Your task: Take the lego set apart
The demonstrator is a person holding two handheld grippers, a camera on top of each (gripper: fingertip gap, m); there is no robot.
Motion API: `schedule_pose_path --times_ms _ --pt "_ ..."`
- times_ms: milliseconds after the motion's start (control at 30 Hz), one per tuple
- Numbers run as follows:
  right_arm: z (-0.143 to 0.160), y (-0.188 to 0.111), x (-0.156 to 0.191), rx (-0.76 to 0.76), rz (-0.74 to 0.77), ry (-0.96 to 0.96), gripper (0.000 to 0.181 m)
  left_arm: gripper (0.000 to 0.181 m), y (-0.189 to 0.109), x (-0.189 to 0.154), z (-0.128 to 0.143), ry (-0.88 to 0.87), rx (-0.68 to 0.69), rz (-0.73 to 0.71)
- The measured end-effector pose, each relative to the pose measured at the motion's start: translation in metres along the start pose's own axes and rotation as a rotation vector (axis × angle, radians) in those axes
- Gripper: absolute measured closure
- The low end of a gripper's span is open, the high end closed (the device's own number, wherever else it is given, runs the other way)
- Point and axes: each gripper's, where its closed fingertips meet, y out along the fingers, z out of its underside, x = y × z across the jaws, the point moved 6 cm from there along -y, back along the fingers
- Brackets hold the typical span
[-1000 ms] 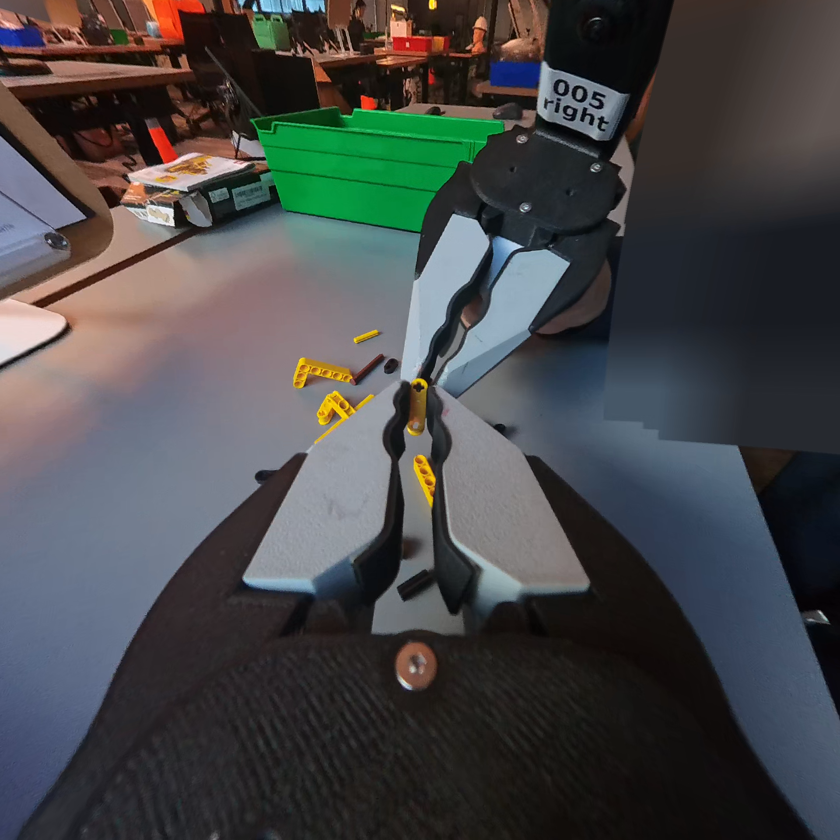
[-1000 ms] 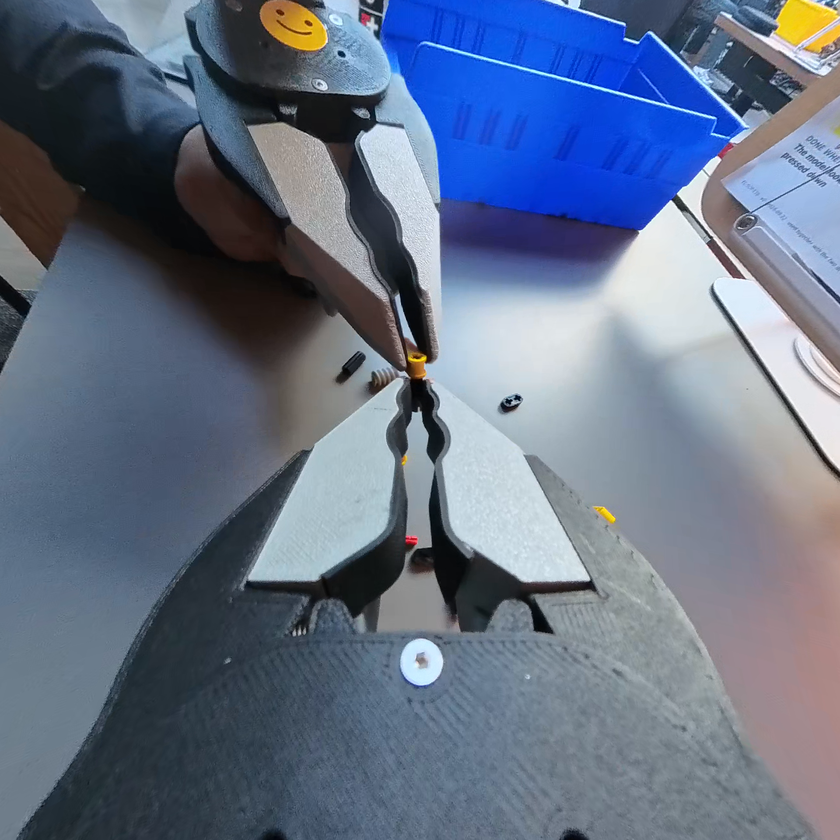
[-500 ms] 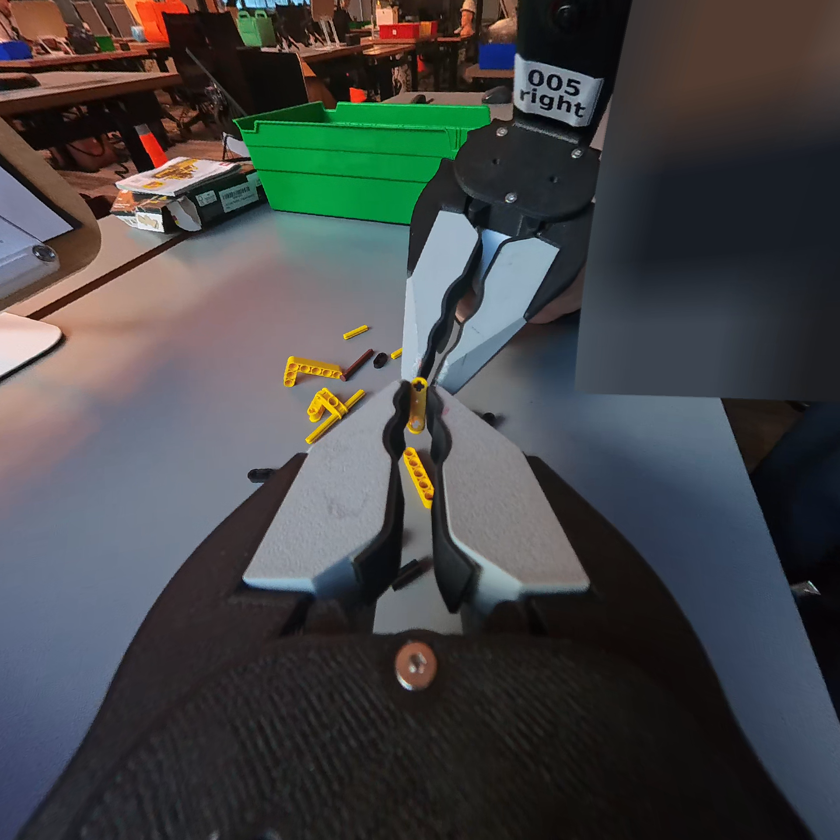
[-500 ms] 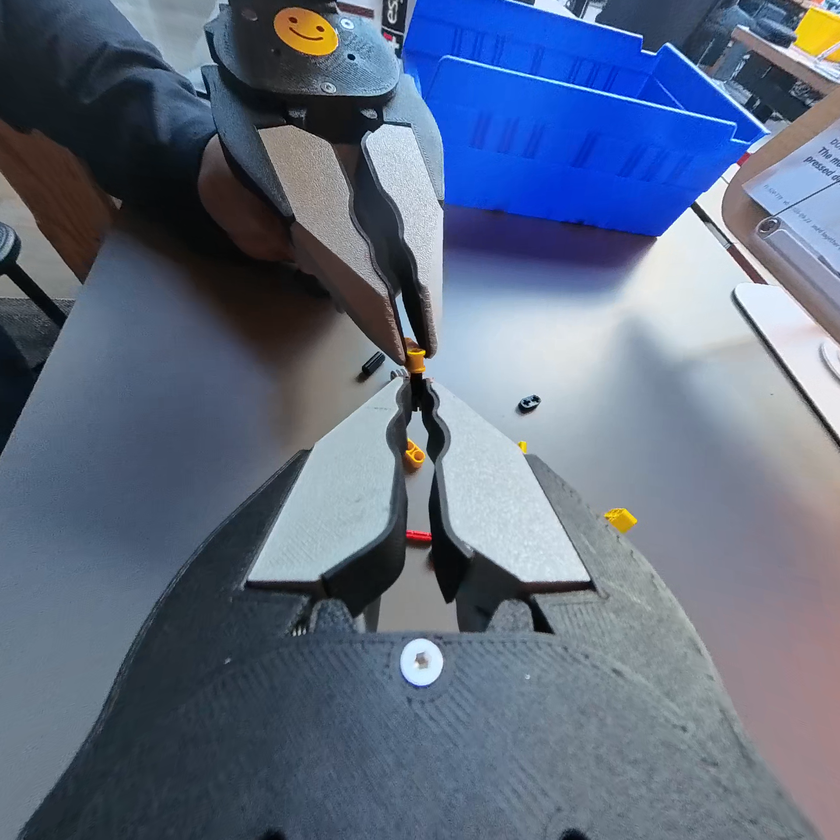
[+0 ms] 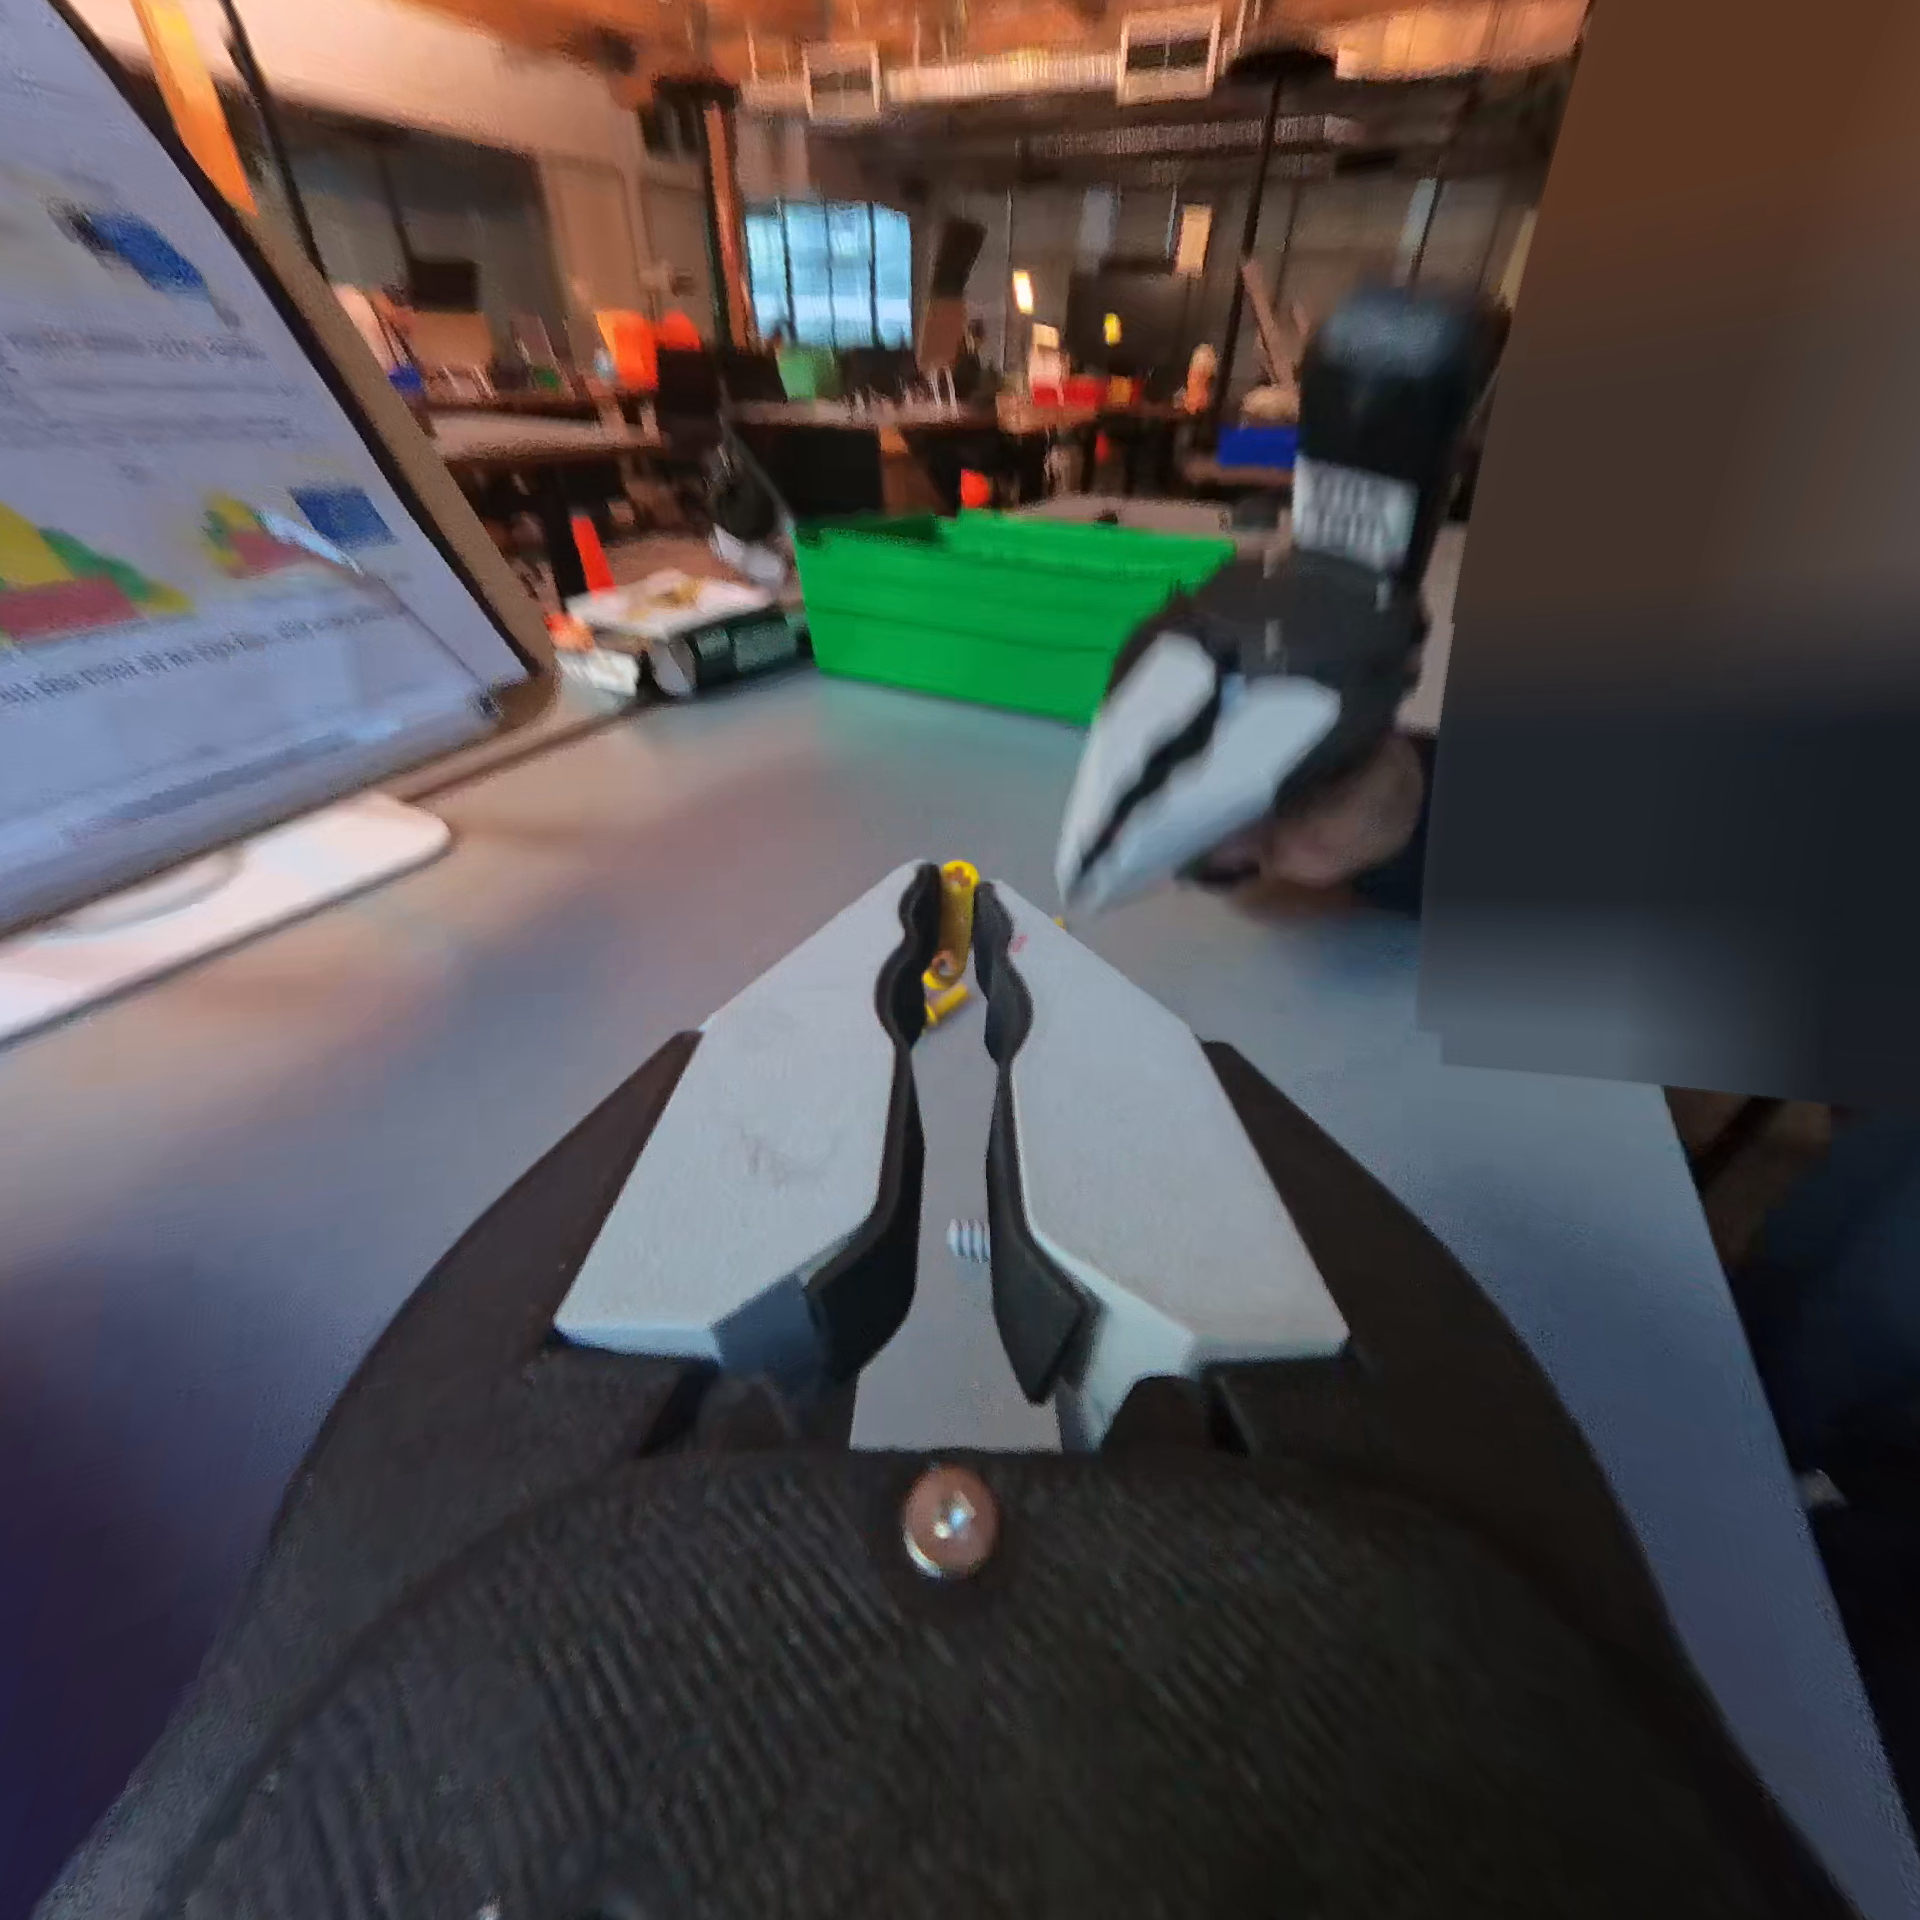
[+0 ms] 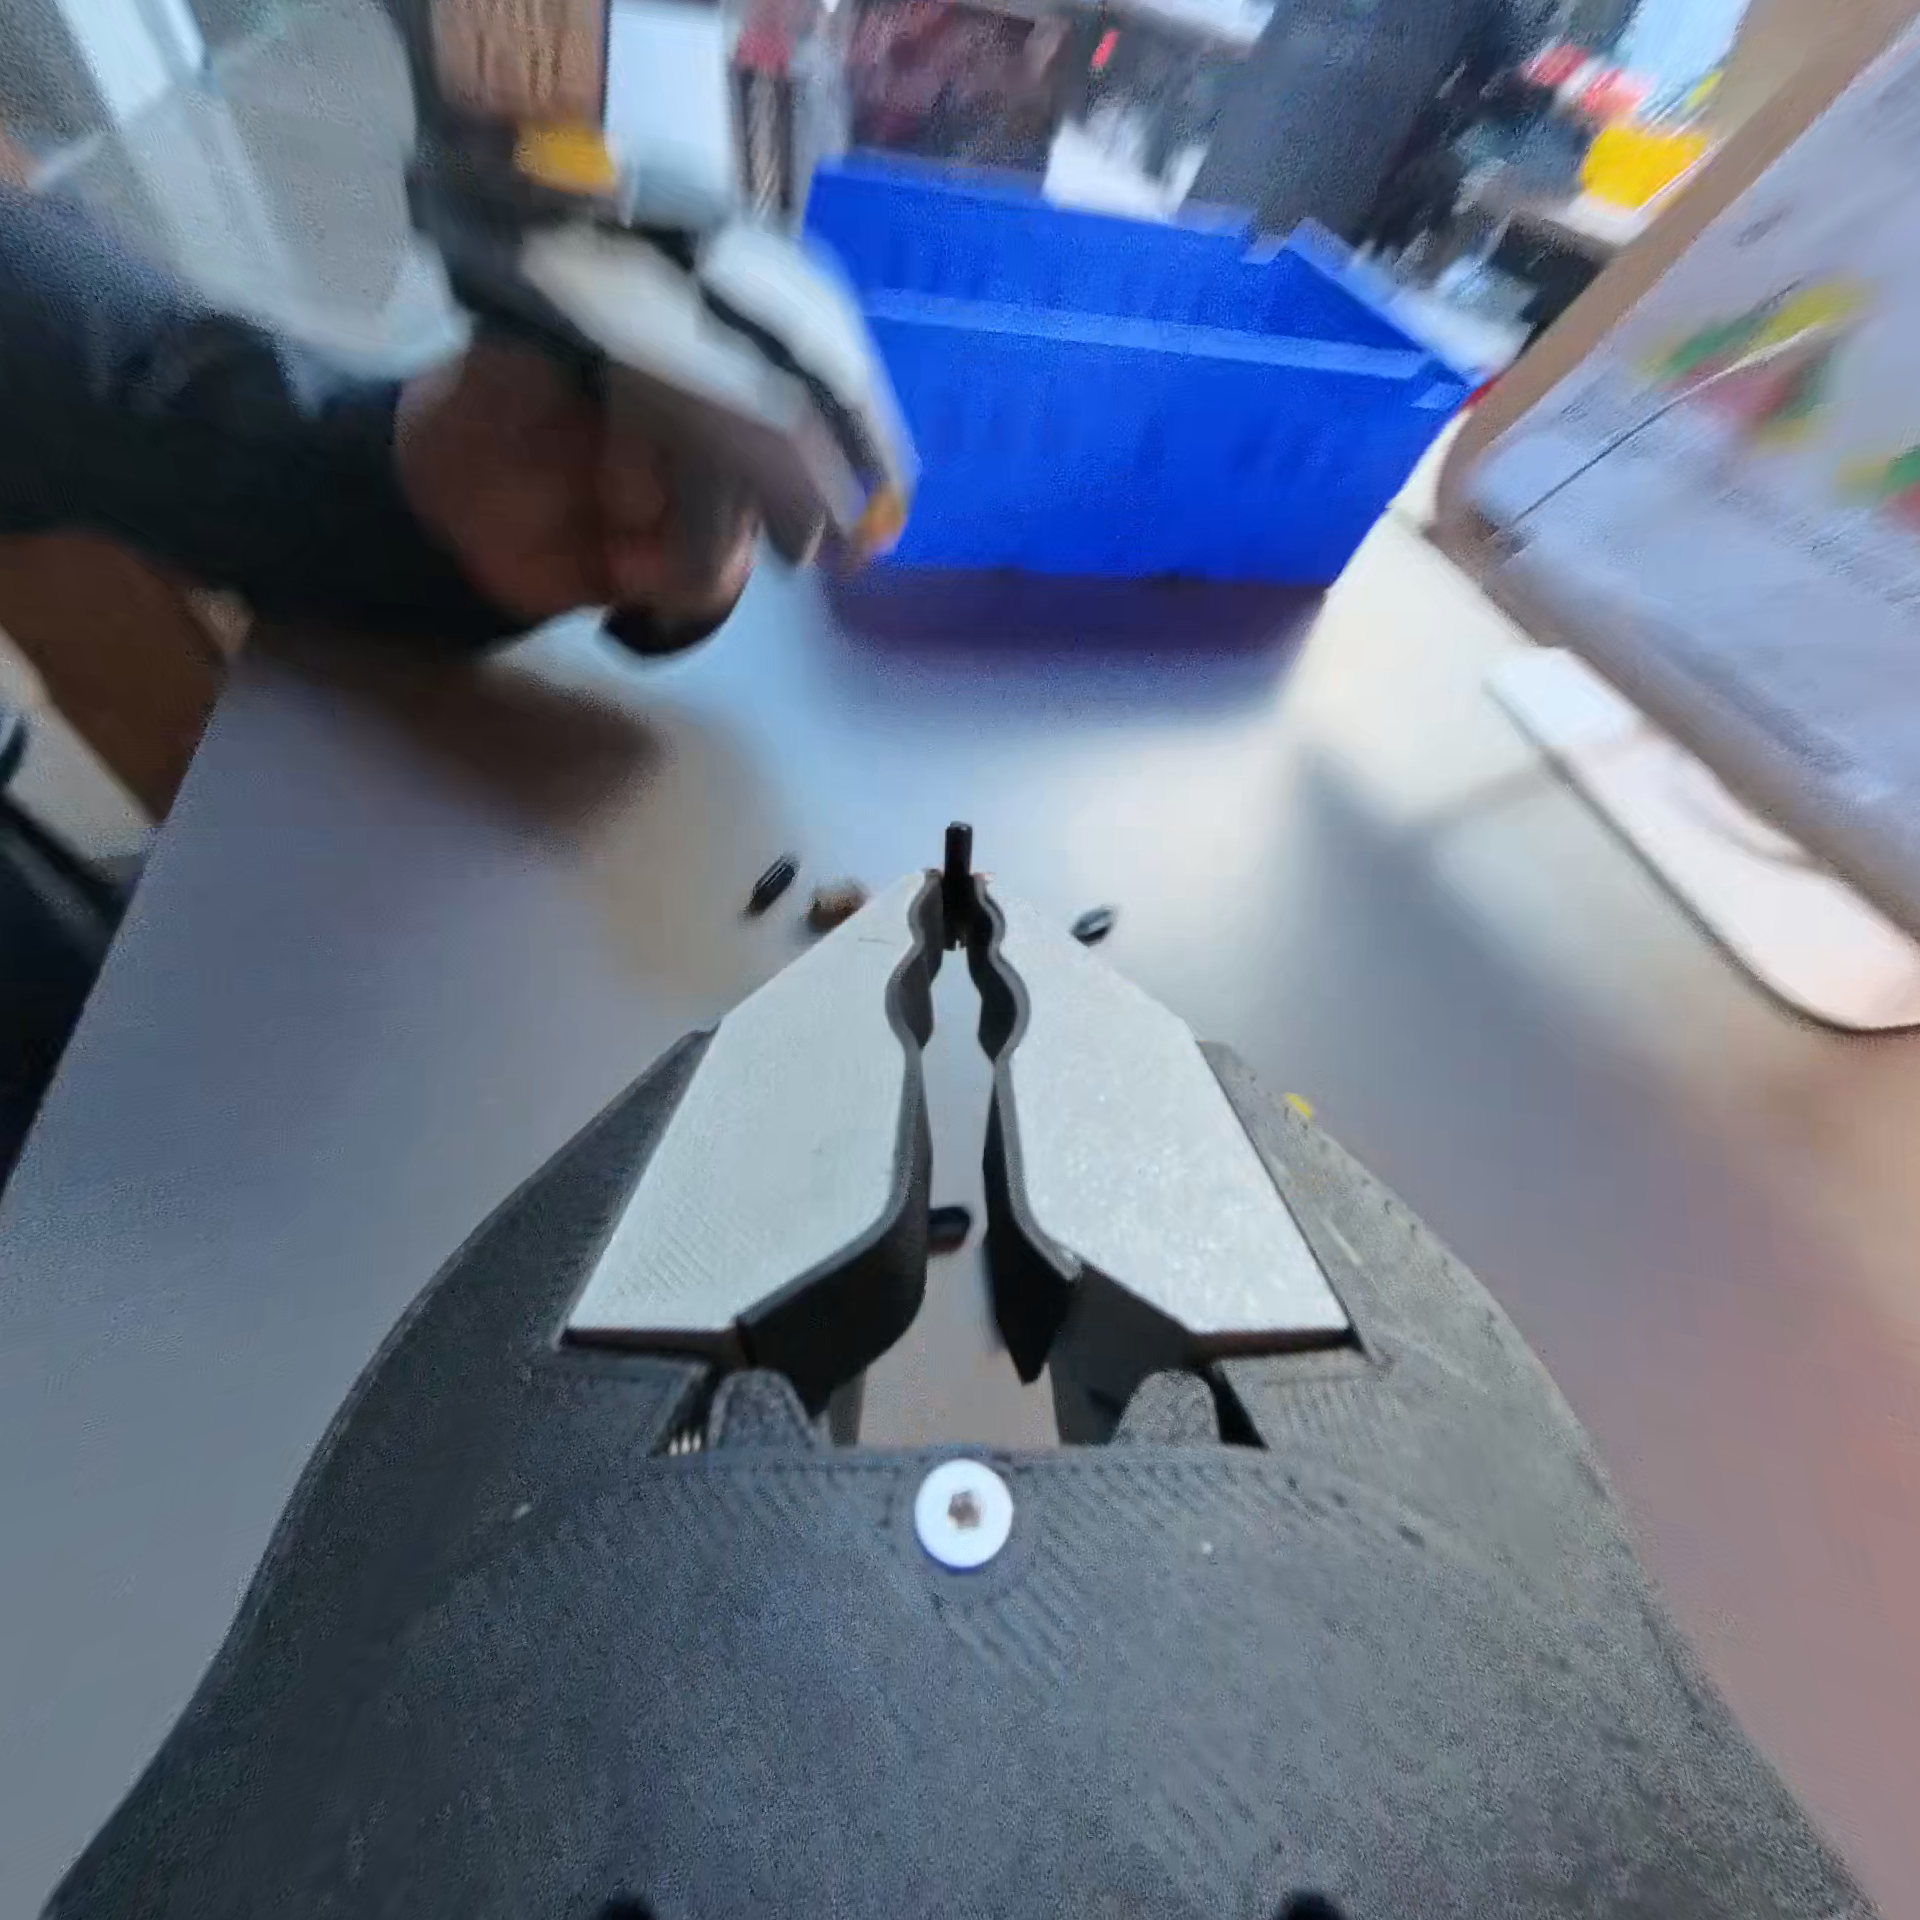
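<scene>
Now left claw [image 5: 954, 902] pinches one yellow piece [image 5: 956, 920]; right claw [image 6: 954, 902], one black pin [image 6: 955, 868]

I see a big workshop: cluttered workbenches [image 5: 852, 416] mid-frame, green bin [image 5: 977, 613], exposed ceiling above.

blurred workshop: benches [image 5: 582, 436], bright window [image 5: 831, 275], ceiling lights [image 5: 1158, 47].

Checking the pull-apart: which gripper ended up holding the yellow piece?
The left gripper: the yellow piece sits between its tips, while the right gripper pinches only a thin black pin.
</scene>
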Motion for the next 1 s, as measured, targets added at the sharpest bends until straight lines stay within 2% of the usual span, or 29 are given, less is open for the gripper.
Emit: schedule_pose_path --times_ms 33,133,200,233,300,367,467,600,667,700,733,767,833,900,967,1000 --pt "-0.001 0.0 -0.007 0.015 0.041 -0.025 0.18 0.177 0.004 -0.004 0.008 -0.022 0.029 0.03" --pt "0.03 0.009 -0.02 0.236 0.125 -0.095 0.18 0.177 0.024 -0.004 0.029 -0.064 0.195 0.083" --pt "0.037 0.007 -0.023 0.289 0.11 -0.08 0.179 0.177 0.03 -0.002 0.039 -0.098 0.297 0.102" --pt "0.033 0.004 -0.024 0.267 0.102 -0.099 0.179 0.176 0.032 -0.001 0.044 -0.103 0.337 0.103" --pt "0.032 0.0 -0.024 0.27 0.066 -0.101 0.179 0.177 0.037 -0.004 0.05 -0.112 0.395 0.136" --pt "0.045 -0.001 -0.021 0.383 0.001 -0.087 0.179 0.176 0.043 -0.003 0.052 -0.104 0.426 0.136" --pt "0.059 -0.007 -0.035 0.478 0.081 -0.127 0.179 0.176 0.056 -0.001 0.054 -0.118 0.466 0.148" --pt "0.056 -0.032 -0.052 0.421 0.123 -0.054 0.179 0.176 0.083 -0.007 0.054 -0.146 0.514 0.206" --pt "0.059 -0.037 -0.05 0.392 0.047 0.025 0.179 0.171 0.098 -0.01 0.061 -0.157 0.592 0.21" --pt "0.062 -0.037 -0.048 0.389 0.001 0.07 0.163 0.166 0.104 -0.011 0.062 -0.16 0.602 0.202" --pt "0.069 -0.036 -0.044 0.407 -0.044 0.113 0.158 0.16 0.11 -0.013 0.064 -0.163 0.607 0.205" --pt "0.077 -0.034 -0.043 0.45 -0.064 0.137 0.161 0.155 0.114 -0.015 0.066 -0.165 0.62 0.216" --pt "0.083 -0.033 -0.045 0.478 -0.016 0.105 0.153 0.149 0.117 -0.015 0.067 -0.165 0.632 0.201" --pt "0.072 -0.037 -0.048 0.383 0.01 0.103 0.155 0.148 0.112 -0.01 0.057 -0.122 0.583 0.156" --pt "0.065 -0.041 -0.045 0.328 -0.077 0.205 0.15 0.149 0.102 -0.003 0.045 -0.081 0.527 0.128" --pt "0.073 -0.041 -0.044 0.38 -0.102 0.245 0.147 0.15 0.096 0.001 0.042 -0.073 0.515 0.115"
